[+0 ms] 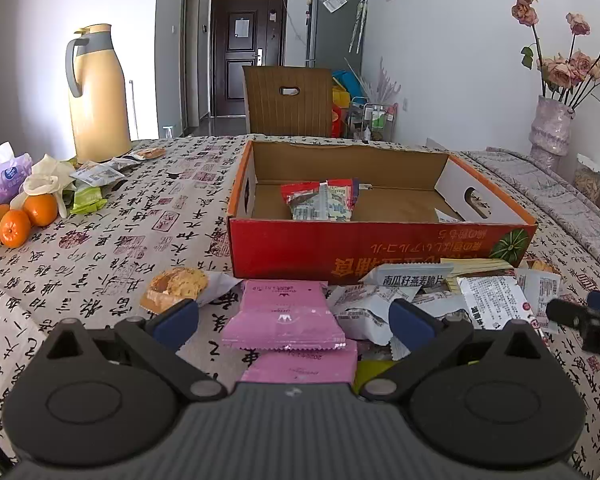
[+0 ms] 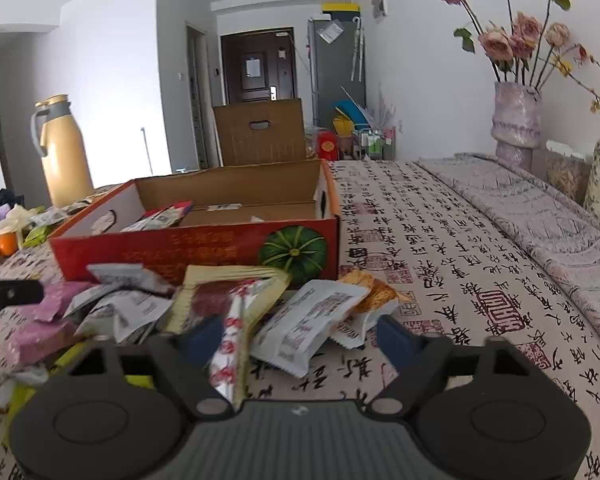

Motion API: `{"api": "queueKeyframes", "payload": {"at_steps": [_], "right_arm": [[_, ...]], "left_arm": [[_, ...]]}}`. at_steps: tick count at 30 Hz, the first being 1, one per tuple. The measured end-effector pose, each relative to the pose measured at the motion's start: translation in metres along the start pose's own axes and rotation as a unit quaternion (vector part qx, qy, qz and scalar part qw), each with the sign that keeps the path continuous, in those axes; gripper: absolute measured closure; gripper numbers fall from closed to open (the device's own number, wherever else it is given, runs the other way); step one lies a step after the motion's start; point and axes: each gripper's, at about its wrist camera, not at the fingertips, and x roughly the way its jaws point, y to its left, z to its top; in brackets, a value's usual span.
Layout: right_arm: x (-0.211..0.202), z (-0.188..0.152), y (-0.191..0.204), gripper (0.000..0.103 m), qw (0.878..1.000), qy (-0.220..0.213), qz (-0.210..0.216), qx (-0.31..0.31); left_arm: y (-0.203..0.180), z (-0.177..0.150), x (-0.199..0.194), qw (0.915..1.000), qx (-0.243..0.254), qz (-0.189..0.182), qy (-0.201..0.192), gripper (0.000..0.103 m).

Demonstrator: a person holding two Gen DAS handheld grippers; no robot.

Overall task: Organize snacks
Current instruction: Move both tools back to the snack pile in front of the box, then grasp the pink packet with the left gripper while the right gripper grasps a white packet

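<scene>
A red cardboard box (image 1: 380, 248) (image 2: 196, 248) stands open on the table with a few snack packets (image 1: 322, 200) inside. In front of it lies a heap of packets. My left gripper (image 1: 294, 322) is open, low over two pink packets (image 1: 284, 318) that lie between its blue fingertips without touching them. My right gripper (image 2: 300, 340) is open over the right side of the heap. A white packet (image 2: 304, 328) lies between its fingertips and a red-and-white packet (image 2: 230, 356) rests against the left finger. A yellow packet (image 2: 228, 292) sits just beyond.
A calligraphy-print cloth (image 1: 112, 256) covers the table. A yellow thermos (image 1: 98, 96), oranges (image 1: 24, 218) and more packets (image 1: 96, 178) sit at the left. A cookie packet (image 1: 178, 286) lies left of the pink ones. Flower vases (image 2: 516, 124) stand at the right, a chair (image 1: 288, 100) behind the box.
</scene>
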Motion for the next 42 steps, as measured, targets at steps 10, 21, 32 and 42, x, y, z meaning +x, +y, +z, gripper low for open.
{"api": "queueKeyframes", "payload": {"at_steps": [10,21,32,42], "right_arm": [[0.05,0.013,-0.007,0.052,0.998,0.058,-0.012,0.016],[0.042,0.007,0.011,0.077,0.999,0.033,-0.008,-0.033],[0.033,0.014,0.033,0.089,0.993,0.008,-0.007,-0.114],[0.051,0.011,0.023,0.077,0.996,0.04,0.0,-0.076]], "left_arm": [[-0.002,0.001,0.002,1.0,0.0,0.001,0.0,0.0],[-0.003,-0.001,0.004,1.0,-0.002,0.0,0.006,0.0],[-0.001,0.0,0.004,1.0,-0.005,0.003,0.006,0.0],[0.002,-0.001,0.006,0.9999,-0.009,0.005,0.008,0.0]]}}
